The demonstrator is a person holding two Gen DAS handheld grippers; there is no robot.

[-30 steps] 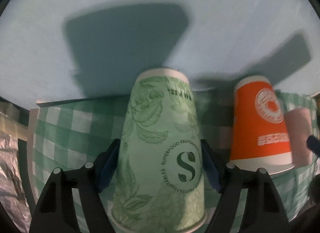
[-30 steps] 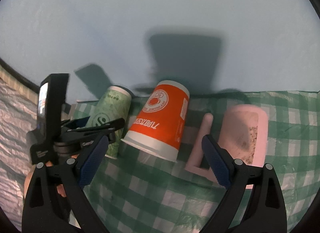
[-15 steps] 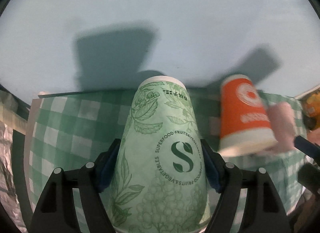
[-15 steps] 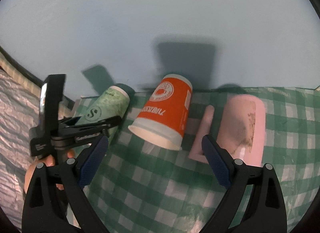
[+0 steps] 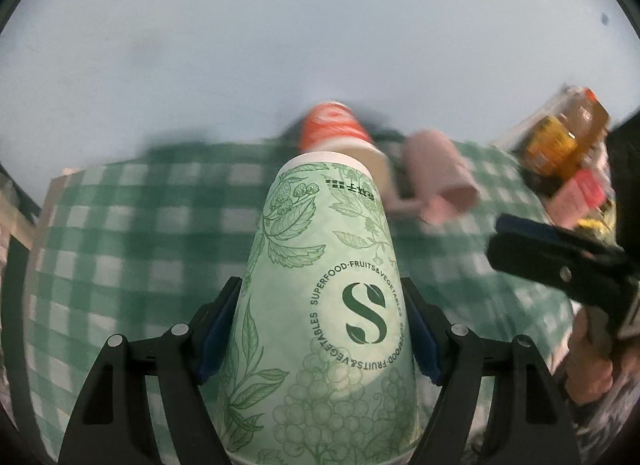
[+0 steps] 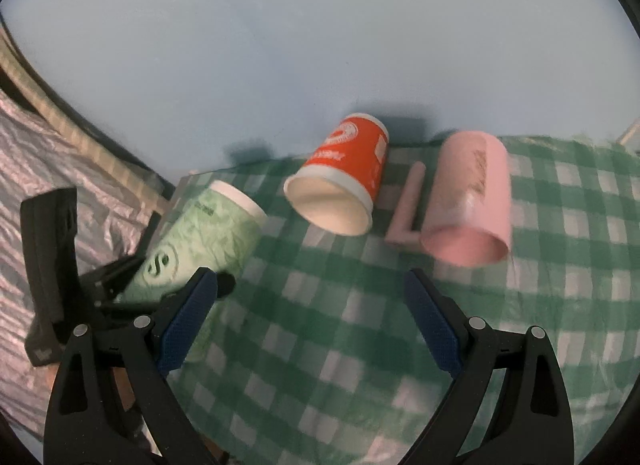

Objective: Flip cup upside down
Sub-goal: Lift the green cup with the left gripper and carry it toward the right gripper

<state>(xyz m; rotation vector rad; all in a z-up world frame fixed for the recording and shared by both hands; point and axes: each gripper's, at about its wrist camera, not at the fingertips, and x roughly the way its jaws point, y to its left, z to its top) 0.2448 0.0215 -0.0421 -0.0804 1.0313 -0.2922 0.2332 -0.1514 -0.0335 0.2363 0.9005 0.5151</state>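
A green paper cup (image 5: 328, 305) with leaf prints and an "S" logo sits between the fingers of my left gripper (image 5: 322, 325), which is shut on it. In the right wrist view the same green cup (image 6: 200, 241) is tilted, base pointing up and away, held above the left edge of the green checked cloth (image 6: 360, 325). My right gripper (image 6: 312, 317) is open and empty, above the cloth in front of the other cups.
An orange paper cup (image 6: 340, 181) and a pink mug (image 6: 468, 197) with a handle appear with their open mouths toward the right wrist camera. A pale blue wall stands behind. Bottles and packets (image 5: 568, 157) are at the right. Crinkled foil (image 6: 40, 169) lies left.
My left gripper has lifted and tilted the green cup away from the cloth. Both wrist views have swung, so the orange cup and pink mug now show their open mouths.
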